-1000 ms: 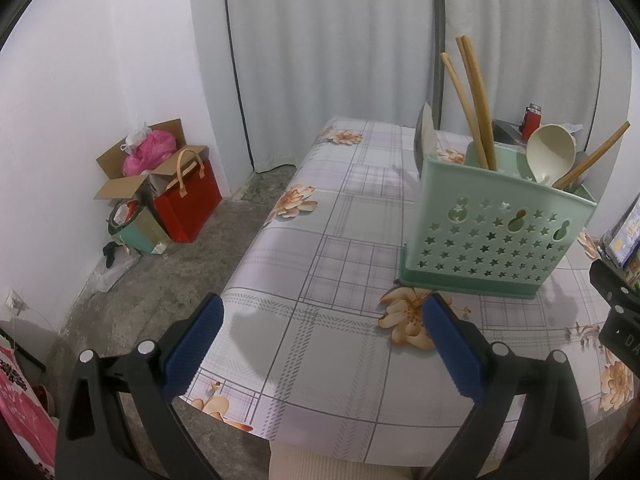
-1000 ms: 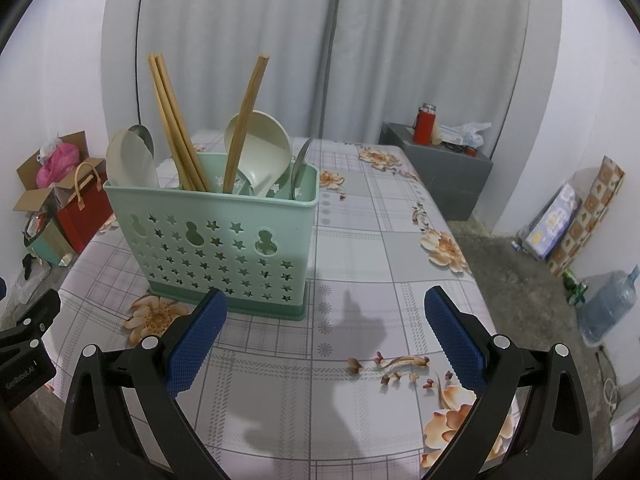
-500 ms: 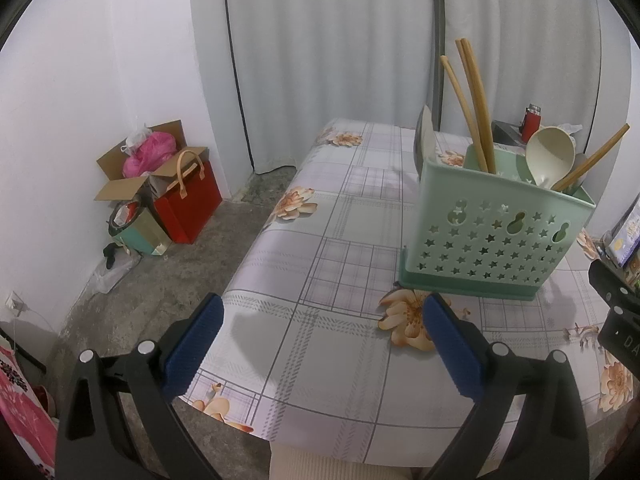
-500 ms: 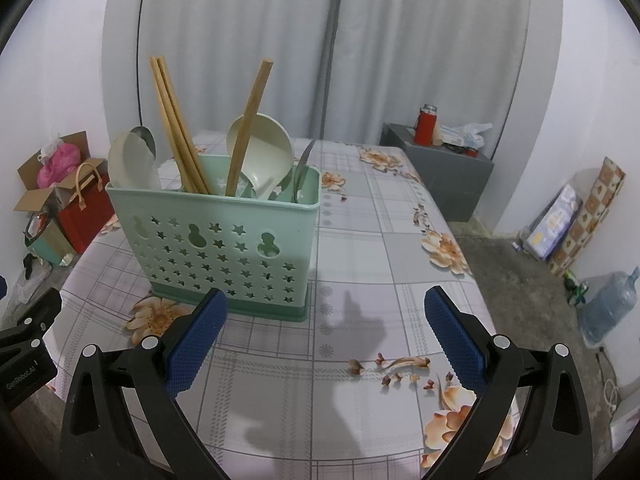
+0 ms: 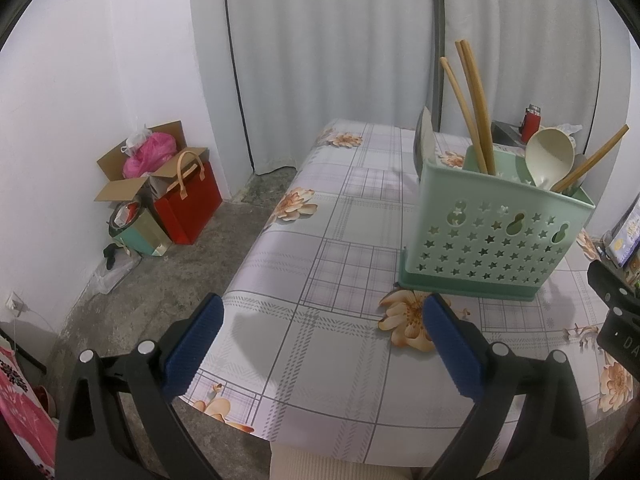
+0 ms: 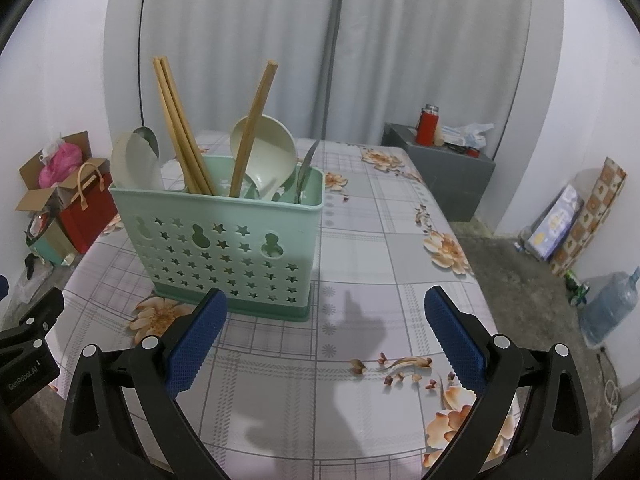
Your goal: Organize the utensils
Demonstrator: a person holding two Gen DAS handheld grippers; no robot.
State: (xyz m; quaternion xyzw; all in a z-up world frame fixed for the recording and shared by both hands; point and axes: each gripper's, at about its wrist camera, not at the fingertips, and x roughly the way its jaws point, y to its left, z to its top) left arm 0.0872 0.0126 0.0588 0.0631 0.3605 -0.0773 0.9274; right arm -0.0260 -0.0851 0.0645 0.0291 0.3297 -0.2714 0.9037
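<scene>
- Utensil caddy [image 6: 224, 248]: a rectangular, mint-green plastic box with thin walls pierced by star and gourd-shaped cut-outs, set on a darker green base tray. It stands upright on the table [image 6: 360, 248], toward the left half of the right wrist view.
- Table covering: a smooth, glossy cloth printed with grey plaid squares and orange-cream flowers.
- Chopsticks [image 6: 180, 132]: straight, tan wooden sticks. Two lean together to the left; a third single chopstick [image 6: 252, 128] leans to the right, crossing in front of the ladle.
- Ladle [image 6: 266, 156]: cream plastic with a deep round bowl, standing bowl-up in the caddy.
- Flat cream spoon [image 6: 134, 164]: a broad oval blade at the caddy's left end, with a metal spoon [image 6: 147, 140] showing just behind it.
- A thin metal utensil [image 6: 307, 168] rises at the caddy's right end; you cannot tell which kind.
- Your left gripper [image 5: 320, 344]: black frame, blue ribbed pads, jaws spread wide, holding nothing, over the near edge of the table; the caddy [image 5: 496, 232] sits ahead and to its right.
- Your right gripper [image 6: 326, 342]: same build, jaws equally wide apart and empty, above the cloth; its left pad [image 6: 196, 340] overlaps the caddy's base in view, contact uncertain.
</scene>
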